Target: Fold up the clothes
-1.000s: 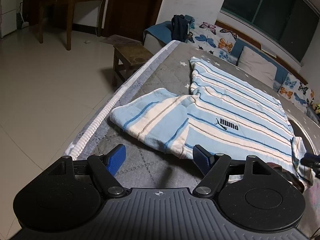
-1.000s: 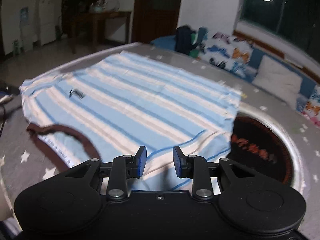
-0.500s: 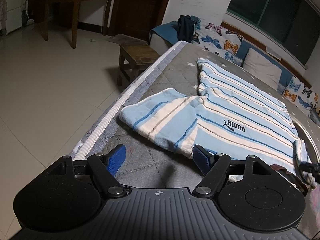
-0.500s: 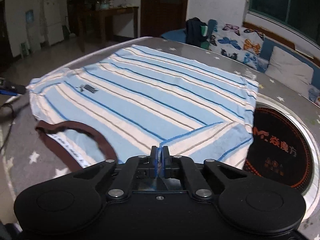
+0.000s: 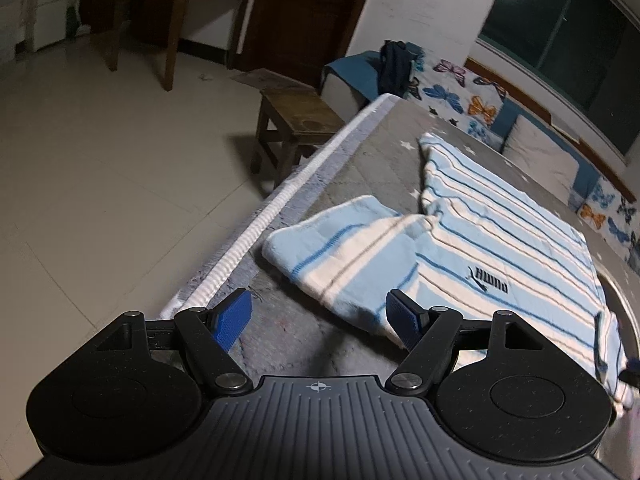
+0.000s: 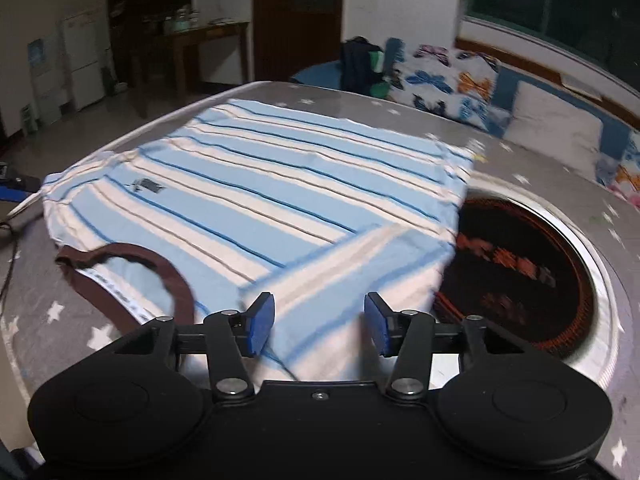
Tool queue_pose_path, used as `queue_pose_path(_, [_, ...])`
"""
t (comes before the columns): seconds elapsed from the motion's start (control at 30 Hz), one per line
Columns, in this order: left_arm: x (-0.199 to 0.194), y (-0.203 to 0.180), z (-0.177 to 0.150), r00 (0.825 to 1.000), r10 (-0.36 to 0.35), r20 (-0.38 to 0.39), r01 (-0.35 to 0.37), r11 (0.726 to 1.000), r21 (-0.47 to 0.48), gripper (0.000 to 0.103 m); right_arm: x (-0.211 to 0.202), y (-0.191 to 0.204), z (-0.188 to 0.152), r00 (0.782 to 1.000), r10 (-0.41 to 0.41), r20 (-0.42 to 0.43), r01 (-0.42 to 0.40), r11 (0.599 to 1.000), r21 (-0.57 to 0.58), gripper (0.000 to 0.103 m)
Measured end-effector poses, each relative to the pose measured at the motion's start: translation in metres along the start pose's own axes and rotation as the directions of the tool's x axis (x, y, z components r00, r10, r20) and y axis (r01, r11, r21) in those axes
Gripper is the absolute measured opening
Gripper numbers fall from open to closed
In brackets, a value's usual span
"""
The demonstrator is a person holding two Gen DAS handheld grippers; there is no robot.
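Observation:
A light blue and white striped T-shirt (image 5: 500,248) with a brown collar (image 6: 132,264) lies flat on the grey star-patterned bed cover (image 5: 368,168). My left gripper (image 5: 318,316) is open and empty, just short of the shirt's left sleeve (image 5: 340,256). My right gripper (image 6: 318,326) is open over the right sleeve (image 6: 360,280), which lies folded in over the shirt's body (image 6: 280,184). The sleeve cloth lies between the blue pads (image 6: 262,326) with a wide gap on each side.
The bed's white piped edge (image 5: 256,240) runs along the left, with tiled floor (image 5: 100,200) beyond. A wooden stool (image 5: 296,120) stands by the bed. A round black printed patch (image 6: 520,264) lies right of the shirt. Butterfly-print cushions (image 6: 448,84) line the back.
My right gripper shut on the right sleeve half a second ago and has now opened, leaving the sleeve folded over the body. My left gripper stayed open and swung slightly left.

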State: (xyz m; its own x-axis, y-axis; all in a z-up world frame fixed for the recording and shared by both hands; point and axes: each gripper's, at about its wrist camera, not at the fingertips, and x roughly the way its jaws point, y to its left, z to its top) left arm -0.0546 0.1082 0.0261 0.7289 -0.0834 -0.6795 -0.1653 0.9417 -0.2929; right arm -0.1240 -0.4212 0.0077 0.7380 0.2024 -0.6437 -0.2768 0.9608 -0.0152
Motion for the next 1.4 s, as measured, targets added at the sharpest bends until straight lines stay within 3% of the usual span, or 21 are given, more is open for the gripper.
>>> queue_pose_path(0.23, [0.017, 0.008, 0.009, 1.000, -0.010, -0.006, 0.009, 0.995, -0.099, 0.070, 0.004, -0.023, -0.019, 1.000, -0.009, -0.010, 0.010, 0.999, 0.049, 0.060])
queue_pose_path(0.33, [0.021, 0.005, 0.014, 1.000, -0.008, -0.003, 0.008, 0.995, -0.104, 0.059, 0.005, -0.025, -0.022, 1.000, -0.010, 0.007, 0.010, 0.998, 0.059, 0.065])
queue_pose_path(0.5, [0.026, 0.001, 0.016, 1.000, -0.006, -0.006, 0.006, 0.995, -0.102, 0.029, 0.007, -0.030, -0.029, 0.999, -0.012, 0.036, 0.009, 0.997, 0.077, 0.075])
queue_pose_path(0.7, [0.026, 0.001, 0.016, 1.000, -0.009, 0.001, 0.009, 0.992, -0.124, 0.013, 0.008, -0.034, -0.034, 0.998, -0.018, 0.066, 0.012, 0.996, 0.086, 0.083])
queue_pose_path(0.93, [0.018, -0.002, 0.017, 0.999, -0.008, 0.040, 0.013, 0.993, -0.120, 0.009, 0.008, -0.036, -0.037, 0.997, -0.018, 0.080, 0.011, 0.996, 0.092, 0.089])
queue_pose_path(1.13, [0.005, -0.015, 0.021, 0.996, -0.020, 0.091, 0.027, 0.997, -0.077, 0.008, 0.008, -0.038, -0.036, 0.997, -0.021, 0.076, 0.013, 0.995, 0.095, 0.100])
queue_pose_path(1.4, [-0.014, -0.049, 0.024, 0.986, -0.073, 0.152, 0.070, 0.997, 0.025, 0.008, 0.008, -0.040, -0.035, 0.997, -0.024, 0.072, 0.017, 0.995, 0.098, 0.103])
